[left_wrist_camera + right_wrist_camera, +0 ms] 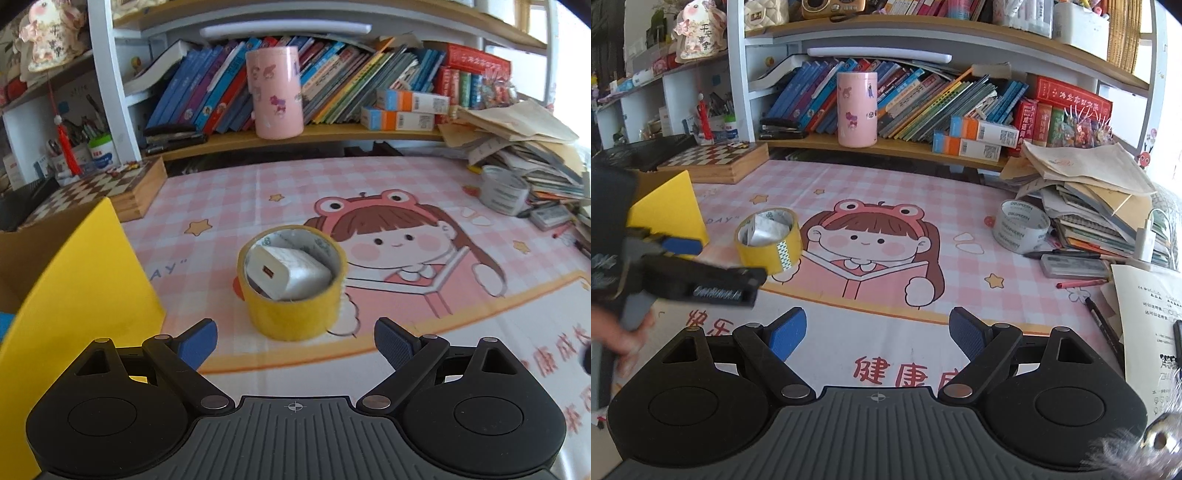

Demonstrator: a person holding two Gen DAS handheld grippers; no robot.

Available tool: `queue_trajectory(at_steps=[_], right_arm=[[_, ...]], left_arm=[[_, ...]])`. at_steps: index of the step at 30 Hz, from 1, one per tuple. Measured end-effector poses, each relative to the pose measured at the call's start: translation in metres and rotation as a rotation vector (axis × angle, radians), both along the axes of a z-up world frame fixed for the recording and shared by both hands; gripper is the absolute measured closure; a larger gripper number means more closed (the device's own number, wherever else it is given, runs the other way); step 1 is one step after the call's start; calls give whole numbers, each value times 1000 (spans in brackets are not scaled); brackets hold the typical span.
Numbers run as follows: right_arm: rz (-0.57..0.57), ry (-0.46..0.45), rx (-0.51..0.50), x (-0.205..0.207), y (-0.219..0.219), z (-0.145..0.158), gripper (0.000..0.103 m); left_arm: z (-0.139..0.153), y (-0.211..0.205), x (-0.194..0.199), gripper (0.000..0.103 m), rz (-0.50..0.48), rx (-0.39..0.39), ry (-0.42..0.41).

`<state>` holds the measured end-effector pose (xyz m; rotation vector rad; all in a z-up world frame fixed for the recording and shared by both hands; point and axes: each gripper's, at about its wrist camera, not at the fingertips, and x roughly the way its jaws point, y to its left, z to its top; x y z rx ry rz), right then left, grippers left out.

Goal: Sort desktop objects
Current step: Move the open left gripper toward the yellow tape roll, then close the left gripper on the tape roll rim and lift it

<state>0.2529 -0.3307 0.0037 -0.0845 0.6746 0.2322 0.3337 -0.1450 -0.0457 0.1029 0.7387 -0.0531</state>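
Observation:
A yellow tape roll (291, 295) stands on the pink cartoon desk mat (406, 177), with a white charger plug (288, 272) lying inside its core. My left gripper (294, 345) is open just short of the roll, blue pads on either side and nothing between them. The right wrist view shows the same roll (770, 242) at the left, with the left gripper (690, 254) held by a hand beside it. My right gripper (877, 336) is open over the mat's front, empty. A white tape roll (1021, 227) sits at the right.
A yellow box (74, 295) stands close on the left of the roll. A chessboard box (110, 188) lies behind it. A pink cylinder (275, 94) stands on the book shelf. A paper stack (1100, 199), pens (1078, 284) and a white charger (1145, 240) crowd the right side.

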Motion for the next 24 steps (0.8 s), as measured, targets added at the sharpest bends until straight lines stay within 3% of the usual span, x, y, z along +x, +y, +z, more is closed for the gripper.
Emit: queue_trajectory(at_steps=[5, 11, 24], right_arm=[[13, 0, 0, 4, -1, 0, 19], [37, 17, 0, 13, 4, -3, 18], [83, 42, -17, 19, 14, -7, 18]], left_arm=[[-13, 9, 21, 9, 47, -13, 29], [-28, 14, 36, 9, 34, -22, 55], [-31, 13, 51, 10, 36, -34, 25]])
